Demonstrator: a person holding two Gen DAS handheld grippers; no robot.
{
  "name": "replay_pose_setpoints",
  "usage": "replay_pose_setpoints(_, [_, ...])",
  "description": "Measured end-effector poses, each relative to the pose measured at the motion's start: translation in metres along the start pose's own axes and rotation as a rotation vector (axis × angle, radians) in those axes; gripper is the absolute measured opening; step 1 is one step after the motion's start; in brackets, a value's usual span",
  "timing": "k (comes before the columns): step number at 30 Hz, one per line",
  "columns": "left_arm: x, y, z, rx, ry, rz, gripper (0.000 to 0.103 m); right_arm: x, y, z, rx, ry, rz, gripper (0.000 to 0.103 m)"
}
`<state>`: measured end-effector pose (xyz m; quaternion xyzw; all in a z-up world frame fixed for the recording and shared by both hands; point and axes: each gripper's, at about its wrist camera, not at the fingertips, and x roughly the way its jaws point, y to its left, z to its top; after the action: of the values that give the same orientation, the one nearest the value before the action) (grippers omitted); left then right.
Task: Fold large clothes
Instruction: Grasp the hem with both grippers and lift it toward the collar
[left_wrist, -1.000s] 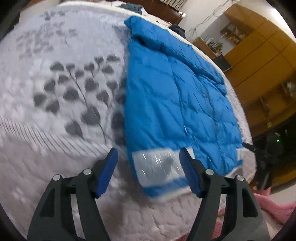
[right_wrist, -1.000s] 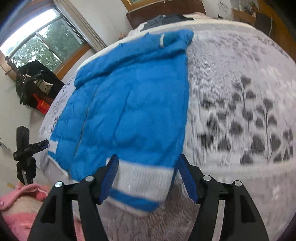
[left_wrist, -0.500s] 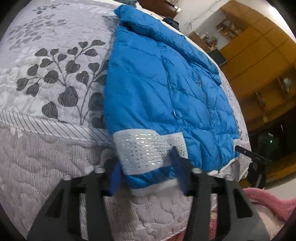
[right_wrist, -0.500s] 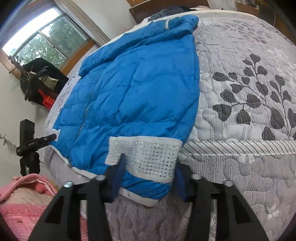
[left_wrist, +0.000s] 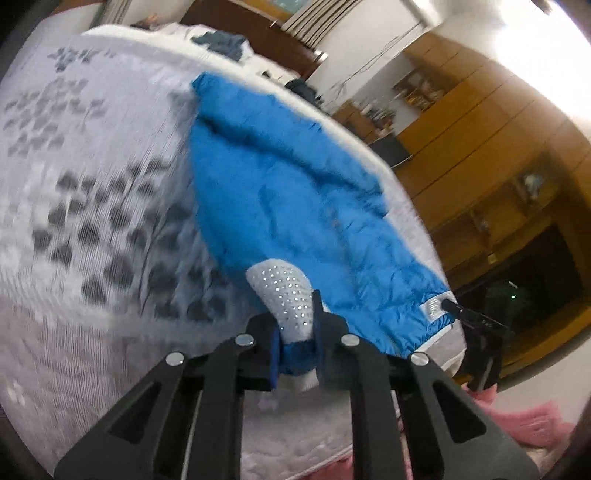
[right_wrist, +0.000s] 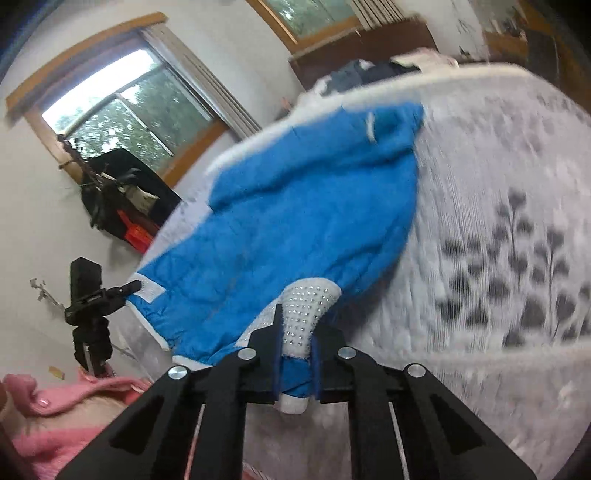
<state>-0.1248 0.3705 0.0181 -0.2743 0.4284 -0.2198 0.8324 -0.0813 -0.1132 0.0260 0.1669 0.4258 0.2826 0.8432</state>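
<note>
Blue padded jacket (left_wrist: 295, 206) lies spread on a bed (left_wrist: 92, 221) covered by a grey leaf-patterned quilt, its hem corners raised off the surface. Left claw (left_wrist: 295, 343) is clamped on one white studded hem band (left_wrist: 284, 291); right claw (right_wrist: 295, 354) is clamped on the other band (right_wrist: 310, 306). Beyond the bed: window (right_wrist: 122, 110), wooden cabinets (left_wrist: 480, 147), a tripod-mounted device (right_wrist: 92, 306). Both views are motion-blurred.

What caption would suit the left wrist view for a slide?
Left tool shut on the studded grey band of a blue jacket lying on a patterned bed.
</note>
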Motion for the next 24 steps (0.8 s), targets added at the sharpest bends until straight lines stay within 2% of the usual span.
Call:
replay_pose_setpoints(5, [0.002, -0.015, 0.045, 0.044, -0.062, -0.026, 0.012, -0.008, 0.009, 0.051, -0.053, -0.048, 0.017, 0.011])
replay_pose_setpoints(13, [0.031, -0.008, 0.128, 0.054, -0.108, -0.037, 0.012, 0.019, -0.011, 0.141, -0.01, -0.027, 0.043, 0.011])
replay_pose_setpoints(19, [0.078, 0.01, 0.184, 0.029, -0.091, -0.001, 0.012, 0.069, -0.039, 0.196, 0.075, 0.029, 0.041, 0.011])
replay_pose_setpoints(24, [0.132, 0.038, 0.224, -0.024, -0.018, 0.04, 0.012, 0.114, -0.07, 0.225, 0.151, 0.09, 0.015, 0.011])
